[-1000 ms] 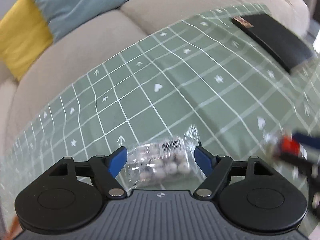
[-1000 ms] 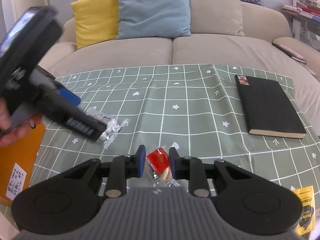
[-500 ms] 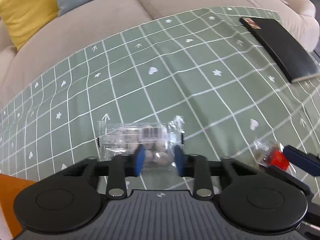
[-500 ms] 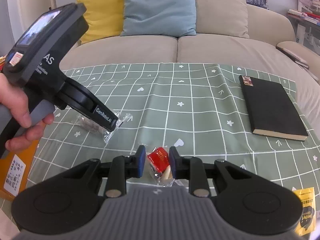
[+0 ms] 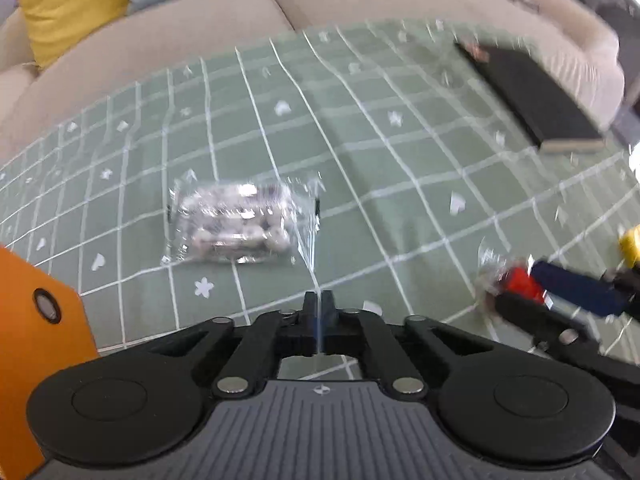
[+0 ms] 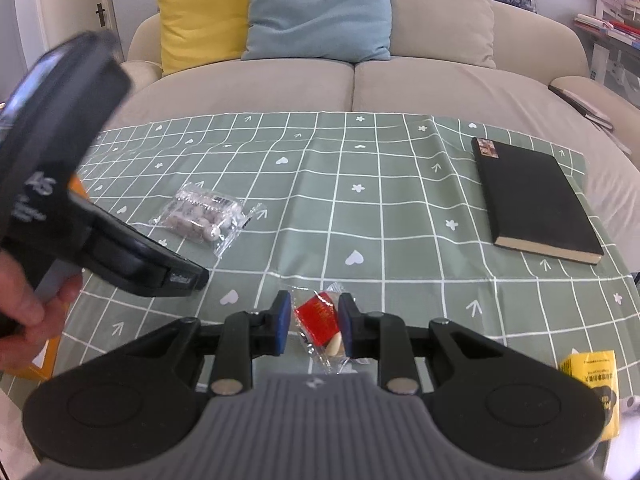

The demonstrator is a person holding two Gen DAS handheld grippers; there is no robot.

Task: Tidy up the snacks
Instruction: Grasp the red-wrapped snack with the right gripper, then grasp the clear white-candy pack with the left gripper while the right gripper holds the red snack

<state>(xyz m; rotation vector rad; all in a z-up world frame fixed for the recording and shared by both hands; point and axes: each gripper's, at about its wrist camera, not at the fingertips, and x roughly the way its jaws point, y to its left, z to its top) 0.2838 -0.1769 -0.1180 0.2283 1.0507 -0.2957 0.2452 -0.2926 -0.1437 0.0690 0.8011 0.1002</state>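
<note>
On the green checked cloth (image 6: 400, 216) in front of the sofa (image 6: 360, 80) lie my snacks. My left hand-held gripper (image 5: 319, 307) has its two fingers pressed together, and they hold nothing. It hangs over the cloth, a little way back from the clear bag of round candies (image 5: 240, 222). That bag lies flat on the cloth, apart from my left fingers. From the right camera I can see the same bag (image 6: 206, 216) on the left part of the cloth, and my left hand (image 6: 28, 304) around the black handle.

My right hand-held gripper (image 6: 313, 322) is pinching the little red snack pack (image 6: 320, 322). Its blue fingers (image 6: 283, 320) sit on both sides of the pack, and the clear wrapper sticks out past them. The pack is near the front edge of the cloth. In the left camera it shows as a blurry red spot (image 5: 520, 284) on the right.

A black book (image 6: 532, 196) lies on the right side of the cloth, far from the snacks. A yellow packet (image 6: 592, 384) is at the front right corner. An orange folder (image 5: 36, 344) sits at the left edge. A yellow pillow (image 6: 200, 12) and a blue pillow (image 6: 320, 8) lean on the sofa back.
</note>
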